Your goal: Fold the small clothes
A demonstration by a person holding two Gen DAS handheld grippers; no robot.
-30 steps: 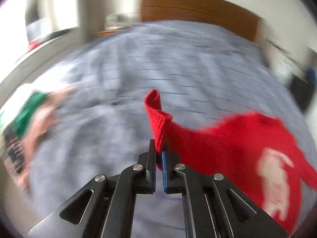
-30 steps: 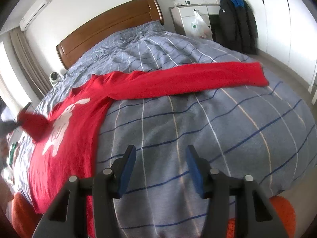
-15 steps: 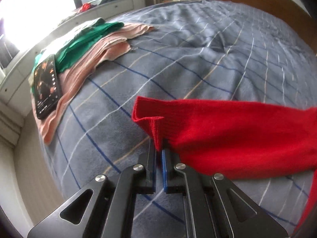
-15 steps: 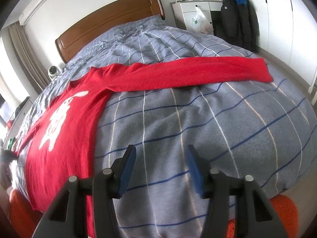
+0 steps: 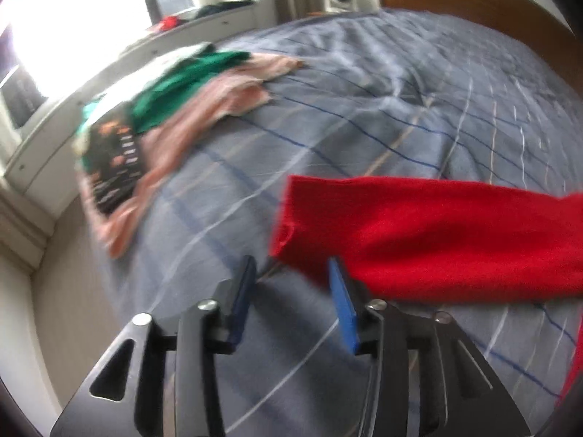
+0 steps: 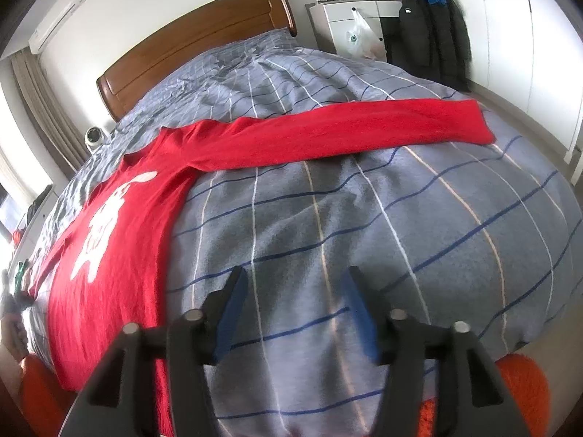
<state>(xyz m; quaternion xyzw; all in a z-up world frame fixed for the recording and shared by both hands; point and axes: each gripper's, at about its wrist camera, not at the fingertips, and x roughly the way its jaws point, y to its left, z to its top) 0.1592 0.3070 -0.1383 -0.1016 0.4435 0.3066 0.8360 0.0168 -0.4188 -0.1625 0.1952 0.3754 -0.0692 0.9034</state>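
A red sweater (image 6: 120, 218) with a white figure lies flat on the grey checked bed (image 6: 364, 218), both sleeves spread out. In the left wrist view its left sleeve (image 5: 437, 240) lies flat, its cuff just ahead of my left gripper (image 5: 291, 280), which is open and empty. The right sleeve (image 6: 346, 134) stretches to the bed's right side. My right gripper (image 6: 295, 291) is open and empty, hovering over bare bedding near the front edge, right of the sweater's body.
A pile of folded green and pink clothes (image 5: 204, 87) with a phone (image 5: 113, 160) on it lies at the bed's left edge. A wooden headboard (image 6: 196, 51) stands at the back; a white cabinet (image 6: 349, 25) and dark jackets (image 6: 430, 32) stand at right.
My left gripper carried the sleeve cuff outward, laid it on the bed and opened, letting it go. My right gripper stayed open and shifted only slightly.
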